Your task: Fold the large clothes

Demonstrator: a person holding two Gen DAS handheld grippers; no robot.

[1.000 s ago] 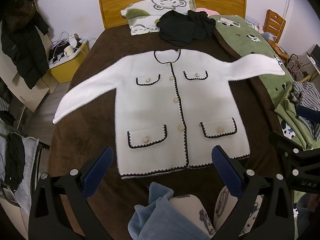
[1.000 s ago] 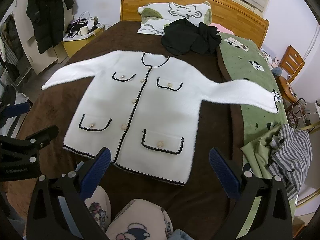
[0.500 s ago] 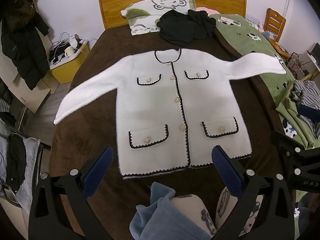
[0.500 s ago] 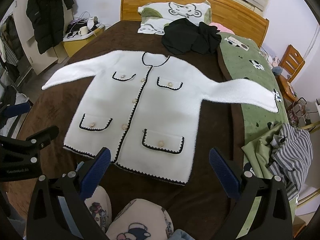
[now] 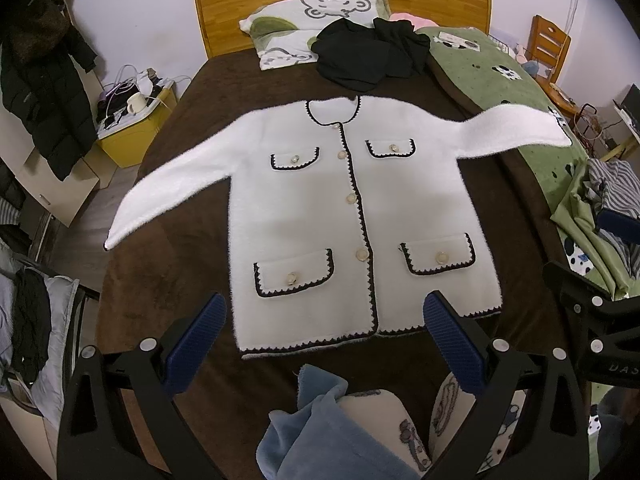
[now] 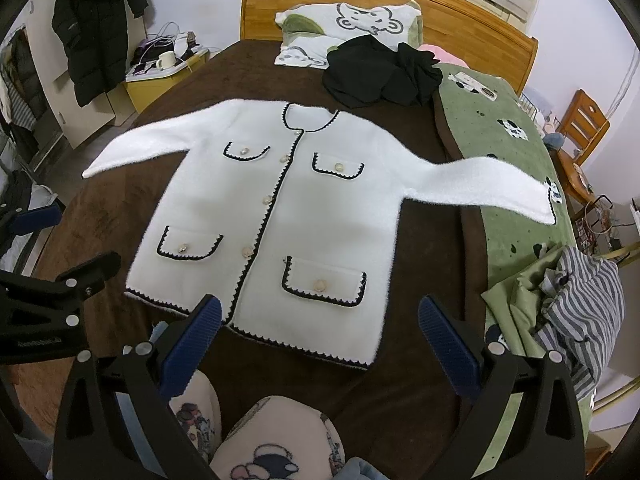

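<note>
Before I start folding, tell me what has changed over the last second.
Almost nothing. The cardigan sits a shade lower in the left wrist view, so the left gripper seems to have drifted slightly. Nothing was grasped or released: both the left and right gripper are open above the hem. The cardigan lies flat, buttoned, sleeves spread, on the bed.

A white cardigan lies flat, sleeves spread, on the brown bedspread beyond the right gripper, its fingers apart.
</note>
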